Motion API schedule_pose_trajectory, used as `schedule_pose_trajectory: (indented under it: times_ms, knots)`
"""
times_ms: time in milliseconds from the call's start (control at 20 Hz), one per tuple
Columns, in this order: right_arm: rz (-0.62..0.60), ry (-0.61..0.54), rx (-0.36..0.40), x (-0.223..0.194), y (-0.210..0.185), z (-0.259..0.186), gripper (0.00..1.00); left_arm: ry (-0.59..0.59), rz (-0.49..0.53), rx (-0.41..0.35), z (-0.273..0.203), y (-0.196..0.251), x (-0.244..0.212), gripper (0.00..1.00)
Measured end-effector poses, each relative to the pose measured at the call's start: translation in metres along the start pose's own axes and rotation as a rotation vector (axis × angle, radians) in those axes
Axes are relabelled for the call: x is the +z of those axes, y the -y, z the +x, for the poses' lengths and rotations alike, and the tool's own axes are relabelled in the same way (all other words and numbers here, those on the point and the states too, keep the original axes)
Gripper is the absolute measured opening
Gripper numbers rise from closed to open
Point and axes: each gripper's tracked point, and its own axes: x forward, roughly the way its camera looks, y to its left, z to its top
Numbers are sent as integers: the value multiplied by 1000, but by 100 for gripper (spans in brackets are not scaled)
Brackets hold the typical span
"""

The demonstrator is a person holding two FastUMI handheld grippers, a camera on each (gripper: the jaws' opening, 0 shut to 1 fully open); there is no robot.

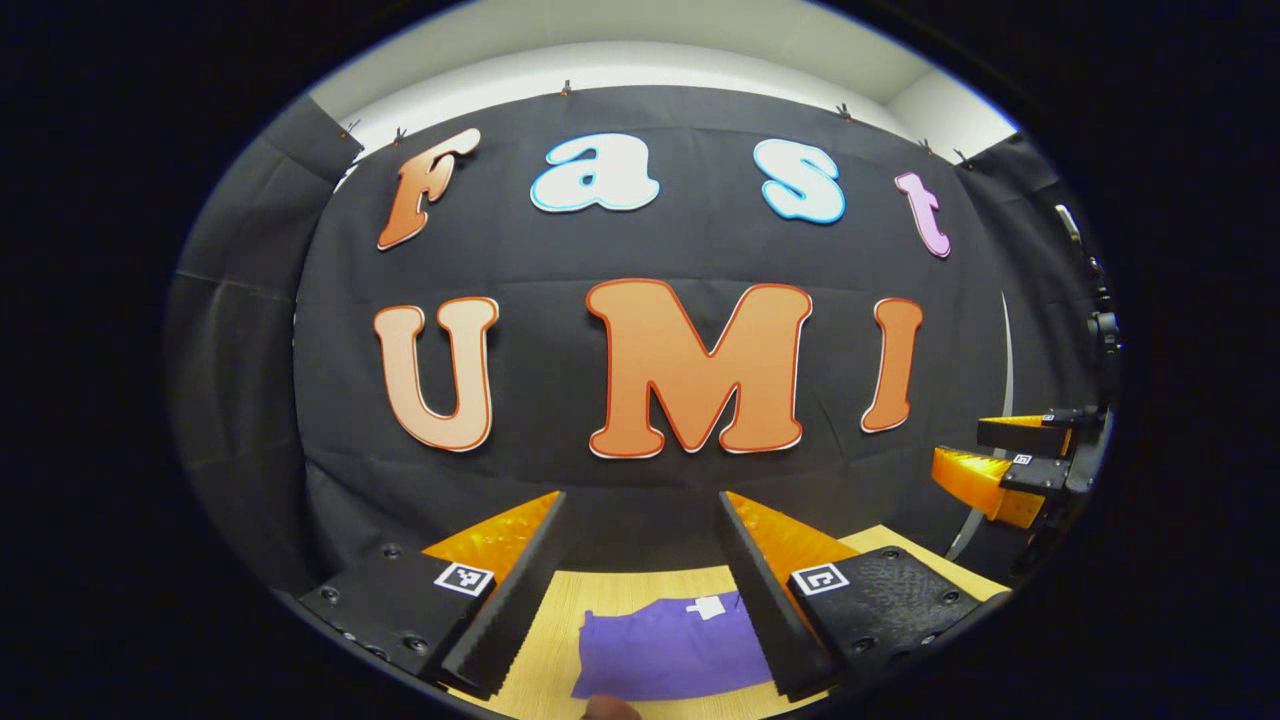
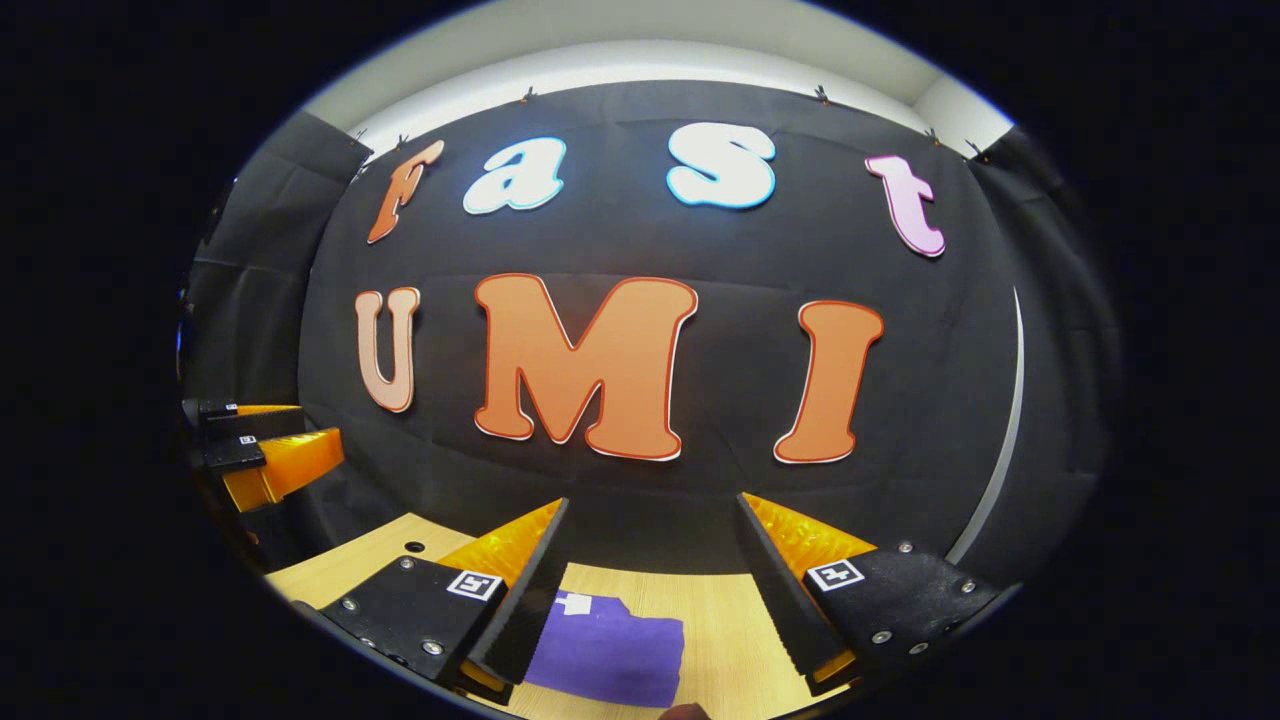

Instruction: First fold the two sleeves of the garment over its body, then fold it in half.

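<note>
1. The left gripper (image 1: 640, 590) is spread wide and holds nothing, raised level above the wooden table (image 1: 560, 610).
2. The right gripper (image 2: 650, 590) is equally released and empty, also held level over the table.
3. The purple garment (image 1: 670, 650) lies folded into a compact rectangle on the table, below and between the left gripper's fingers, touching neither gripper.
4. A white tag (image 1: 707, 607) sits at the garment's far edge.

- A black cloth wall (image 1: 640, 250) hung behind the booth, pinned along its top edge by small clips.
- Above it ran a pale wall (image 1: 640, 60).
- A light wooden table (image 2: 720, 620) stood below.
</note>
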Motion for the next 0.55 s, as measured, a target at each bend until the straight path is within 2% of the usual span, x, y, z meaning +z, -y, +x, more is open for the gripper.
schedule_pose_trajectory:
  times_ms: [200,550]
  knots:
    - [-3,9,-7,-9,-6,-11,95,51,3,-9,-11,3,-11,92]
    - [26,-27,-23,-37,-8,-23,95,43,6,-13,-25,9,-45,91]
